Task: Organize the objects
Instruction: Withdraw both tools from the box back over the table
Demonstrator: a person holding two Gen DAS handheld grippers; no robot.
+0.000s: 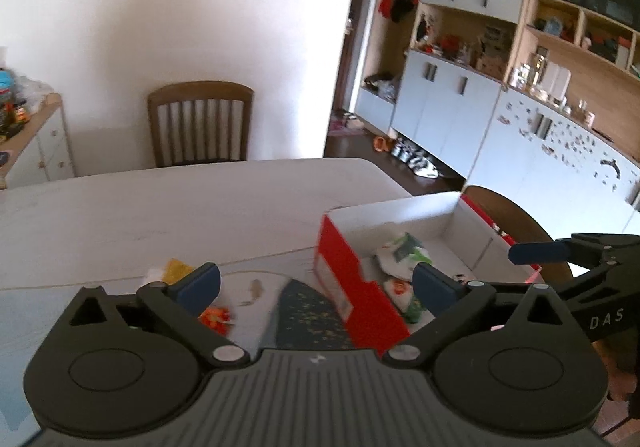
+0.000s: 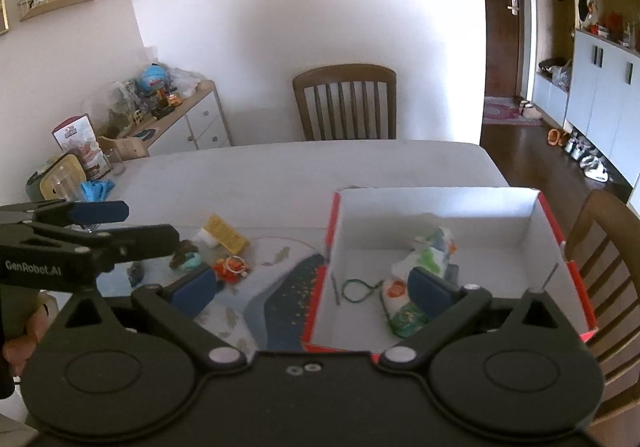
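Observation:
A red box with a white inside [image 2: 436, 207] [image 1: 352, 279] stands on the table at the right. It holds white-green snack packets [image 2: 430, 251] [image 1: 402, 251] and a green cord loop [image 2: 358, 290]. Left of the box lie an orange toy [image 2: 230, 267] [image 1: 216, 317], a yellow packet [image 2: 224, 233] [image 1: 176, 269] and a teal and brown item [image 2: 186, 257]. My left gripper [image 1: 316, 283] is open and empty above the box's left wall. My right gripper [image 2: 312, 287] is open and empty, also above that wall.
A patterned blue mat [image 2: 280, 299] lies under the items on the pale table [image 2: 280, 167]. Wooden chairs stand at the far side [image 2: 346, 103] and the right [image 2: 608, 247]. A cluttered sideboard [image 2: 180, 115] is at the left, cabinets [image 1: 500, 107] at the right.

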